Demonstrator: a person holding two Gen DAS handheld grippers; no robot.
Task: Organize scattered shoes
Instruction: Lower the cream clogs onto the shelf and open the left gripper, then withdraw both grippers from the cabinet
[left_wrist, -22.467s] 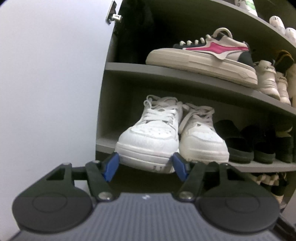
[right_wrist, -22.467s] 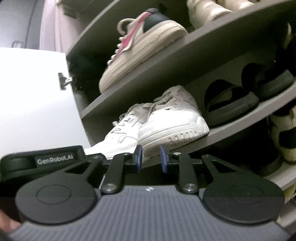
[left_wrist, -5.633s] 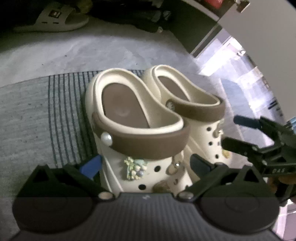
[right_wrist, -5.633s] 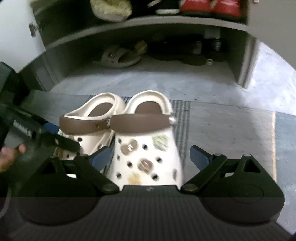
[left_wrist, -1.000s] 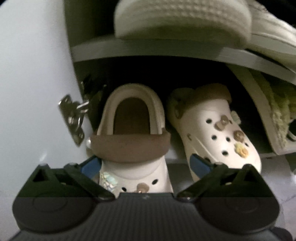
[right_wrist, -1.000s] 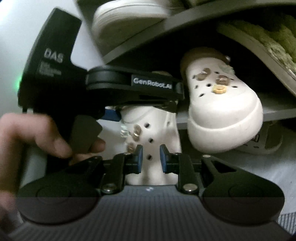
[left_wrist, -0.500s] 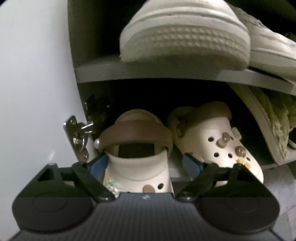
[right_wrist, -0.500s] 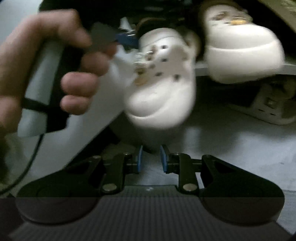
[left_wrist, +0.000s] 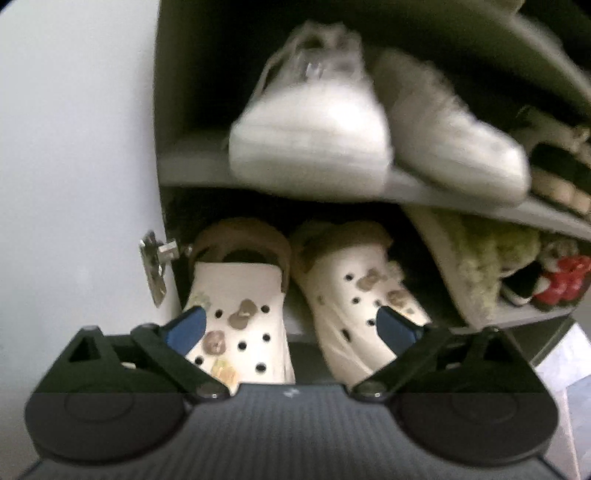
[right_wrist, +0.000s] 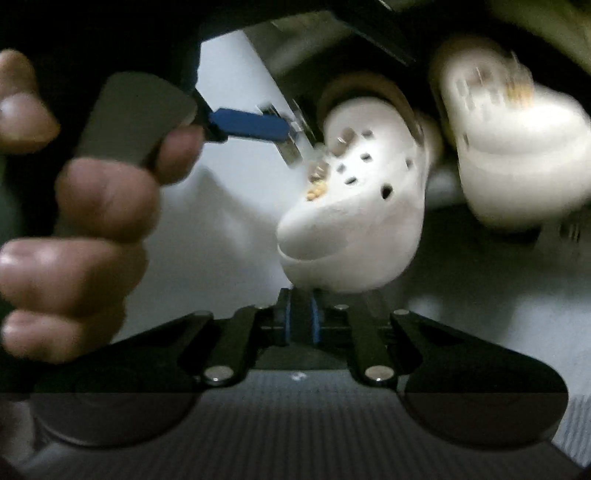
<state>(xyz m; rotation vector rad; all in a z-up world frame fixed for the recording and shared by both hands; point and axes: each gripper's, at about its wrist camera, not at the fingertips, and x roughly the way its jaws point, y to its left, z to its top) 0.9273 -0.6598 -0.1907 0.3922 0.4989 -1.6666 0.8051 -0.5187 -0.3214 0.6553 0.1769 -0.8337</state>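
Two clogs (left_wrist: 295, 306) blurred, toes cut off by claw (left_wrist: 291, 328)

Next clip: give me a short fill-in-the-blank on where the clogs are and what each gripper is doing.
1. The two cream clogs sit on the ____ shelf in view.
2. The white sneakers rest on the shelf ____ them.
3. The left gripper is ____, its jaws holding nothing.
4. The right gripper is ____.

Missing words: lower; above; open; shut
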